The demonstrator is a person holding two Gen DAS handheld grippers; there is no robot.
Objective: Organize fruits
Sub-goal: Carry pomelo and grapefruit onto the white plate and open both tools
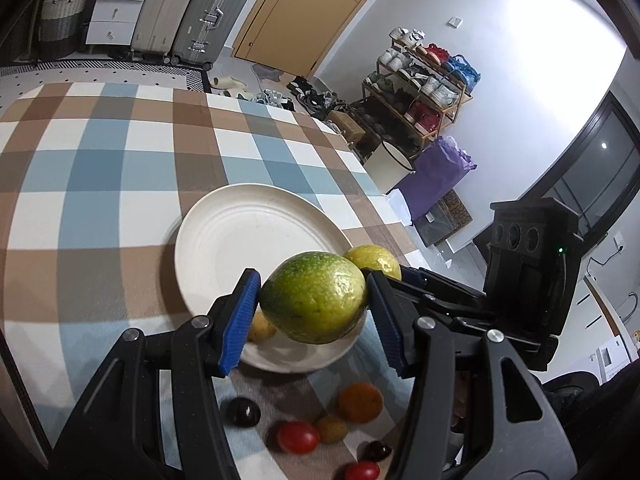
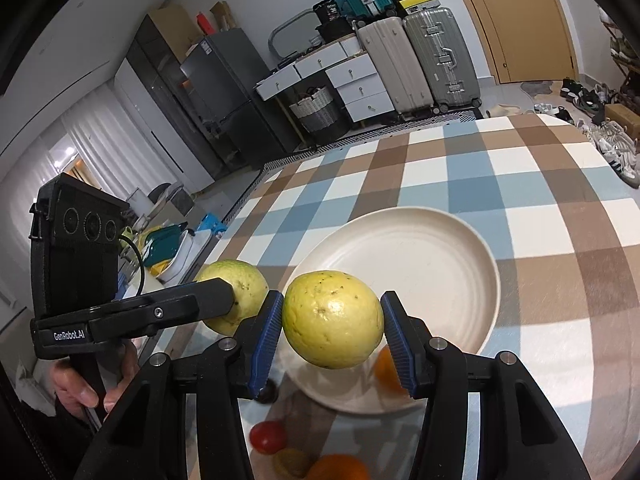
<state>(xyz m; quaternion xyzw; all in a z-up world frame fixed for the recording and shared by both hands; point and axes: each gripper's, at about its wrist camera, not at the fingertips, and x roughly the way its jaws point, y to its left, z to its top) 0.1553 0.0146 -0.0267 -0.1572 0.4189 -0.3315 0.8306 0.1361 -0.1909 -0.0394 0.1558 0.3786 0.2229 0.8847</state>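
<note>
1. Gripping a green guava (image 1: pixel 314 298), the left gripper (image 1: pixel 312 308) has its blue pads pressed on both sides of the fruit, above the near rim of the plate (image 1: pixel 240 232).
2. Clamping a yellow guava (image 2: pixel 333 319), the right gripper (image 2: pixel 332 328) holds it just beside, over the same plate.
3. Tomatoes (image 1: pixel 298 437), an orange (image 1: pixel 360 403) and dark fruit (image 1: pixel 243 412) lie on the checked cloth (image 1: pixel 100 168) nearer the camera.

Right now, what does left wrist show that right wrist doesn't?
Left wrist only: shoe rack, purple bag, dark cherries on the cloth. Right wrist only: fridge, a hand gripping the left gripper's handle. Both: white plate, green guava in left gripper, yellow guava in right gripper, cherry tomatoes, suitcases.
</note>
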